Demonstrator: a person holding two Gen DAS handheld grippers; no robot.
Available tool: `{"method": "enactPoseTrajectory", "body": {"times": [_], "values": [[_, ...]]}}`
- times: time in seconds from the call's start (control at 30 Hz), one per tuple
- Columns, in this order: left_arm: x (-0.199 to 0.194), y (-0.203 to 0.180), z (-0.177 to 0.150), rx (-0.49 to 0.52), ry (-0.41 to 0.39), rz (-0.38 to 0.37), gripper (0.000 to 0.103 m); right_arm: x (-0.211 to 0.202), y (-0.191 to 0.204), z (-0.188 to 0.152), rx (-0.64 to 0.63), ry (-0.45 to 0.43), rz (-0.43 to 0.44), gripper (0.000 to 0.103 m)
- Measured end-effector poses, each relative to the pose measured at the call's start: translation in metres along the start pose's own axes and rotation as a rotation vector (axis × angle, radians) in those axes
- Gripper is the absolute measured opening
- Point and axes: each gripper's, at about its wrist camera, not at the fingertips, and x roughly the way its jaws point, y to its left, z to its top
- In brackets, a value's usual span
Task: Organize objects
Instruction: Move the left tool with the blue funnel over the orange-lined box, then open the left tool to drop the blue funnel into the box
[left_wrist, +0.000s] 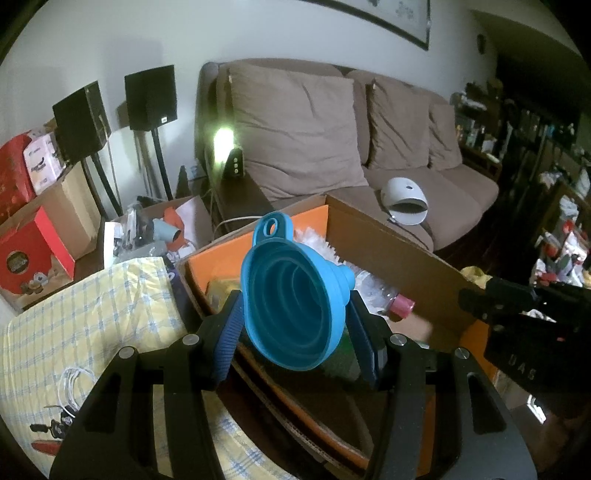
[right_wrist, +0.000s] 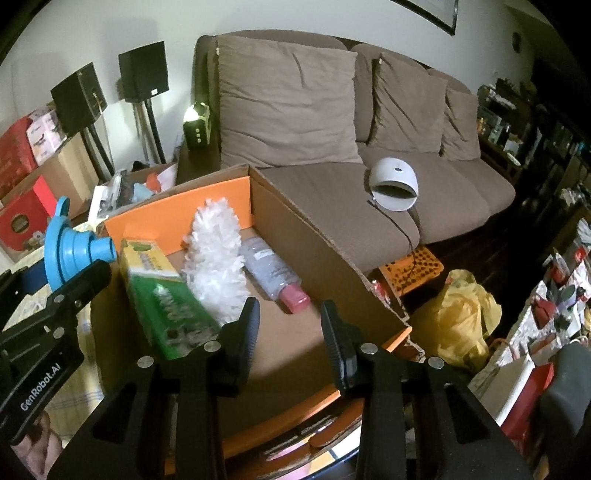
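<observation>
My left gripper (left_wrist: 293, 317) is shut on a blue collapsible funnel (left_wrist: 291, 299), held in the air above the near left corner of an open cardboard box (left_wrist: 406, 251) with orange flaps. The same funnel (right_wrist: 74, 247) shows at the left edge of the right wrist view, over the box's left side. My right gripper (right_wrist: 290, 321) hangs open over the box (right_wrist: 314, 236) with nothing between its fingers. Inside lie a green and yellow carton (right_wrist: 159, 291), a white fluffy duster (right_wrist: 214, 251) and a clear bottle with a pink cap (right_wrist: 273, 273).
A brown sofa (right_wrist: 332, 110) stands behind the box with a white domed lamp (right_wrist: 394, 184) on its seat. A yellow checked cloth (left_wrist: 74, 325) lies left of the box. Speakers on stands, cartons and a yellow bag (right_wrist: 458, 314) crowd the sides.
</observation>
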Motion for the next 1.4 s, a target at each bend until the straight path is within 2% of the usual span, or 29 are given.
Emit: {"method": "enactPoseTrajectory", "body": {"times": [0.33,0.5,0.57,0.7,0.93,0.97,1.03,1.07,1.17,1.2,1.23,1.4], "values": [[0.005,-0.009,0.009,0.037,0.017,-0.029,0.053,-0.004,-0.014,-0.001,0.033,-0.013,-0.018,0.035],[0.018,-0.018,0.017,0.115,0.025,0.014,0.054,-0.012,-0.017,0.0,0.041,-0.029,-0.006,0.035],[0.025,-0.018,0.021,0.111,0.041,0.028,0.054,-0.014,-0.016,0.001,0.039,-0.036,-0.007,0.035],[0.031,-0.025,0.023,0.119,0.066,-0.004,0.054,-0.017,-0.019,0.002,0.043,-0.044,-0.003,0.036],[0.037,-0.035,0.022,0.108,0.118,-0.134,0.055,-0.022,-0.024,0.002,0.061,-0.054,0.015,0.038],[0.037,-0.033,0.023,0.088,0.138,-0.188,0.055,-0.023,-0.025,0.002,0.063,-0.056,0.016,0.039],[0.041,-0.023,0.023,-0.016,0.219,-0.396,0.055,-0.025,-0.026,0.002,0.068,-0.066,0.036,0.042],[0.041,-0.021,0.022,-0.051,0.241,-0.442,0.055,-0.026,-0.027,0.002,0.072,-0.069,0.045,0.042],[0.035,-0.032,0.024,0.062,0.195,-0.263,0.057,-0.027,-0.027,0.003,0.074,-0.068,0.044,0.042],[0.034,-0.037,0.024,0.105,0.184,-0.211,0.062,-0.028,-0.027,0.003,0.073,-0.069,0.043,0.042],[0.033,-0.041,0.023,0.128,0.187,-0.201,0.073,-0.028,-0.027,0.003,0.074,-0.07,0.044,0.042],[0.022,-0.045,0.019,0.164,0.141,-0.158,0.074,-0.03,-0.027,0.003,0.071,-0.072,0.041,0.042]]}}
